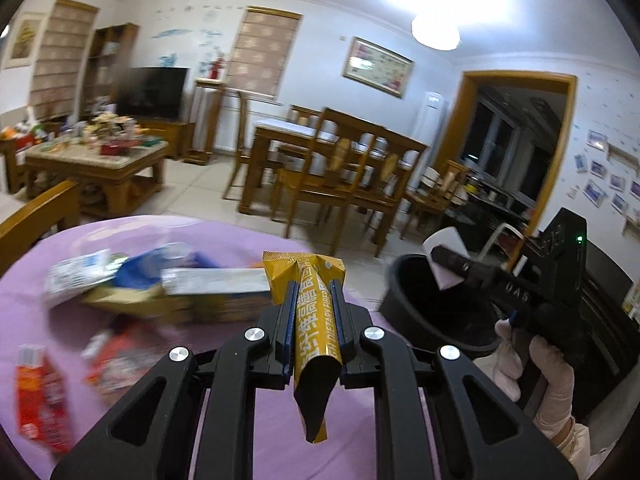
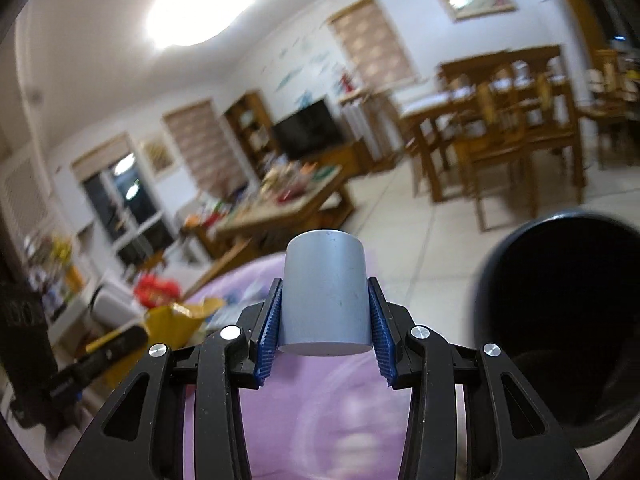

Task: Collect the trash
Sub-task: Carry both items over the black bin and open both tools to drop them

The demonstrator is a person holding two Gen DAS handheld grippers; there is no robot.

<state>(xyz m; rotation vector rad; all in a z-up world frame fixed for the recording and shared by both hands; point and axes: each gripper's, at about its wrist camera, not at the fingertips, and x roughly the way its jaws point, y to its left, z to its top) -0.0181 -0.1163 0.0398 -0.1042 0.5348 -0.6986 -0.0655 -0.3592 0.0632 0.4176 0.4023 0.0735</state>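
Through my left wrist camera, my left claw (image 1: 313, 312) was clamped tight on a long yellow foil sachet with printed lettering (image 1: 316, 320). The sachet ran lengthwise between the pads, its flared sealed end sticking out past the tips and its torn end drooping back toward the camera. I judged that grip sensible for thin, limp foil that would slip from a looser hold. Below lay the round surface under a lilac cloth (image 1: 132, 240), with more rubbish on it: a blurred heap of white and blue wrappers on a flat cardboard box (image 1: 168, 292), and red-and-white packets (image 1: 44, 396) nearer the left edge. To the right, just off the surface's edge, a black round plastic bin (image 1: 436, 312) stood tilted with its mouth toward me. My right claw (image 1: 450, 266), in my gloved hand (image 1: 548, 380), reached over its rim with a pale thing in its tips.

Through my right wrist camera, that pale thing read as a short grey plastic cylinder (image 2: 326, 300). It sat upright between the blue ribbed pads, which pressed on both its sides at a middling width. The dark mouth of the bin (image 2: 560, 312) gaped close to the right, so I judged I was carrying the cylinder there to drop it. The lilac cloth (image 2: 320, 420) was a blur beneath, and the yellow sachet (image 2: 176, 320) showed at the left.
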